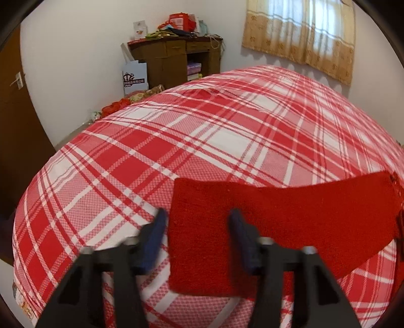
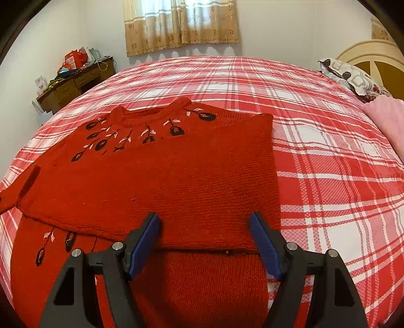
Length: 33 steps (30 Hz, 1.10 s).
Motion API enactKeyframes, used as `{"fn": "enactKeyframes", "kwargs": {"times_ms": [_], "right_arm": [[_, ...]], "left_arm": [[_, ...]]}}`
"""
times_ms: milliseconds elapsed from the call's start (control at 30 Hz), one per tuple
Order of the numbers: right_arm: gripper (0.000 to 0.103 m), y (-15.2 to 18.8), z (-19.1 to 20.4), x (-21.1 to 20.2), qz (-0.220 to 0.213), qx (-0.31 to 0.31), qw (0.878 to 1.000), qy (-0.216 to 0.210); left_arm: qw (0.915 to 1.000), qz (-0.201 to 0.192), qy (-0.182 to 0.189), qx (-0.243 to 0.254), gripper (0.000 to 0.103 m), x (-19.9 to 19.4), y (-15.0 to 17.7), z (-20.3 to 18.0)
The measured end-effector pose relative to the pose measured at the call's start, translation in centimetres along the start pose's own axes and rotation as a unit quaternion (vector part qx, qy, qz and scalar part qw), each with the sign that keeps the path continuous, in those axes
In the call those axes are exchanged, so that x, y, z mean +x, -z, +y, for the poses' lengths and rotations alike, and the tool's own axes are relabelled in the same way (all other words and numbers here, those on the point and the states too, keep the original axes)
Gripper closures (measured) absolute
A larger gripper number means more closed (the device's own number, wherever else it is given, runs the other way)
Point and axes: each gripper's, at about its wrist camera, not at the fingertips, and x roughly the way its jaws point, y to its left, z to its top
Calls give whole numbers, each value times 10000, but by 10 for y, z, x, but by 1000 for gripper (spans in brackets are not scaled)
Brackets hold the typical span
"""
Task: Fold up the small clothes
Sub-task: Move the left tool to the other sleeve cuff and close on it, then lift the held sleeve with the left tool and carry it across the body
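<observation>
- The red sweater [image 2: 151,176] is lying partly folded on the plaid bed [image 2: 328,176], collar toward the curtain [image 2: 180,22].
- The right gripper [image 2: 204,244] is hovering over its near fold, fingers apart, nothing clamped.
- The left gripper [image 1: 197,242] is straddling a sleeve [image 1: 277,227] edge; its fingers are standing apart, though contact is blurred, possibly none.
- A desk [image 1: 174,58] is standing beyond.

Red sweater [image 2: 156,176] spread on plaid bedspread [image 2: 328,176], one side folded across front, black and pink flowers near collar. Right gripper [image 2: 205,242] low over folded edge, blue pads [image 2: 144,249] apart, nothing pinched. Pillow [image 2: 353,78] far right, curtain [image 2: 180,24] behind bed.
</observation>
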Motion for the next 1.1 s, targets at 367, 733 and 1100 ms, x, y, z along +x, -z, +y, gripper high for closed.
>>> {"fn": "enactKeyframes", "kwargs": {"times_ms": [367,733,1100], "right_arm": [[27,0,-1,0,-13,19,10000,-31],[26,-2,-2,-3,-73,44,9999,-99],[23,-4,-12,-75,-453,130,9987,-203]], "left_arm": [[9964,-430,699,205,90,-58,-13,-12],[9843,-551,1651,283,91,-102,-25,-54],[9698,-775,2275,425,91,-143,-47,-101]]}}
